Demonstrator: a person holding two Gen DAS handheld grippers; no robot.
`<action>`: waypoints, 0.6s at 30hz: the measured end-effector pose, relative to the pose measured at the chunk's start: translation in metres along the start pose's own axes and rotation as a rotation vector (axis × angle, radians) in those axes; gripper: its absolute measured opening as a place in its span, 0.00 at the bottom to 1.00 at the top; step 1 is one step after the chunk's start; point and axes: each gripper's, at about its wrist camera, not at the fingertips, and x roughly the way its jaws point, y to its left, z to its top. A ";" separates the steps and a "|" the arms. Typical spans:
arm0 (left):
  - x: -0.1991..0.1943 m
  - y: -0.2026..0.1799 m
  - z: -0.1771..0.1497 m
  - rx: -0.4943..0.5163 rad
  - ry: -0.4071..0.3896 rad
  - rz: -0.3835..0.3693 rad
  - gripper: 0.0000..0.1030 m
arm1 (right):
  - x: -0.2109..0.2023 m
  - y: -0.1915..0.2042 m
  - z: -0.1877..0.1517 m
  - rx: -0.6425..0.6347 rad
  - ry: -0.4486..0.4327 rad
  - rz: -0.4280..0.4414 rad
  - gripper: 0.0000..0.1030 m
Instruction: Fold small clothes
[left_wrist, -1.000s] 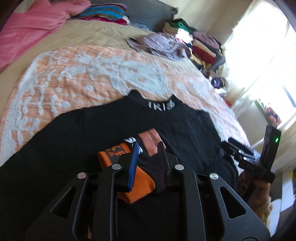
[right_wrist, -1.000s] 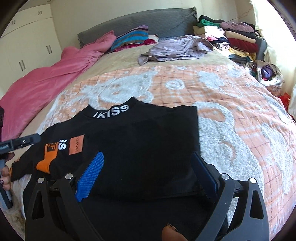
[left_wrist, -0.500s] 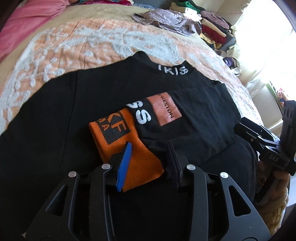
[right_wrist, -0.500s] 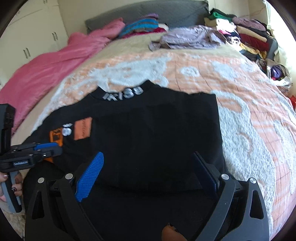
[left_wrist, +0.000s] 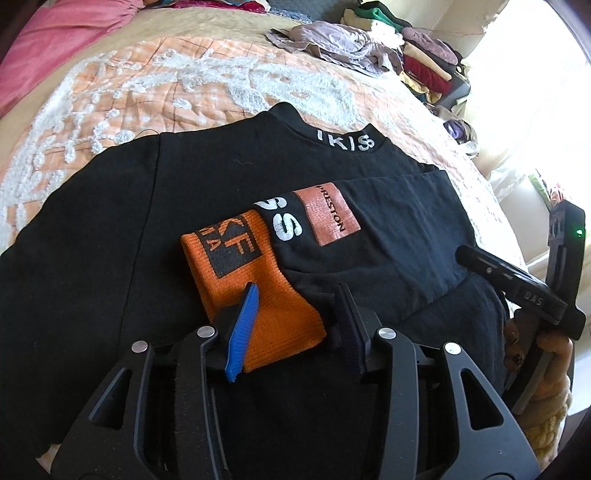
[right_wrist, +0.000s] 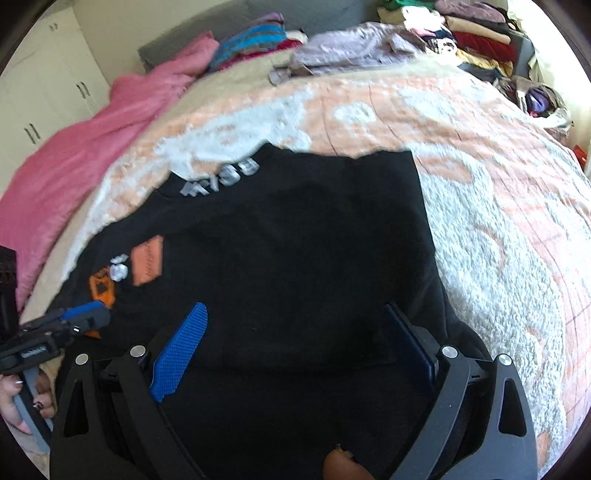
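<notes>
A black sweater (left_wrist: 110, 236) with white letters on its collar lies flat on the quilted bed (left_wrist: 155, 85). Its sleeve is folded across the body and ends in an orange cuff (left_wrist: 258, 295). My left gripper (left_wrist: 297, 291) is low over that cuff, jaws opening. The cuff lies flat between the fingers, and the pads do not press on it. My right gripper (right_wrist: 295, 310) stands wide open over the sweater's (right_wrist: 295, 240) lower part, holding nothing. It also shows in the left wrist view, right gripper (left_wrist: 465, 254), held by a hand. At the left edge of the right wrist view is the left gripper (right_wrist: 85, 317).
A pink blanket (right_wrist: 74, 158) lies along the bed's left side. A lavender garment (right_wrist: 351, 48) sits near the headboard, with stacked folded clothes (right_wrist: 476, 33) at the far right. White wardrobe doors (right_wrist: 40, 96) stand at the left. A bright window (left_wrist: 532, 74) is beyond the bed's right edge.
My left gripper sank with the orange cuff and laid it on the sweater's body, and its jaws have spread off the cuff. The right gripper stayed wide open over the hem.
</notes>
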 end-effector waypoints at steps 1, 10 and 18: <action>-0.002 0.000 0.000 0.000 -0.002 0.000 0.42 | -0.003 0.002 0.001 -0.004 -0.019 0.007 0.92; -0.025 0.000 0.004 0.010 -0.062 0.031 0.60 | -0.010 0.027 -0.002 -0.100 -0.070 -0.004 0.95; -0.046 0.012 -0.004 0.019 -0.126 0.102 0.80 | -0.023 0.044 -0.005 -0.127 -0.131 -0.034 0.96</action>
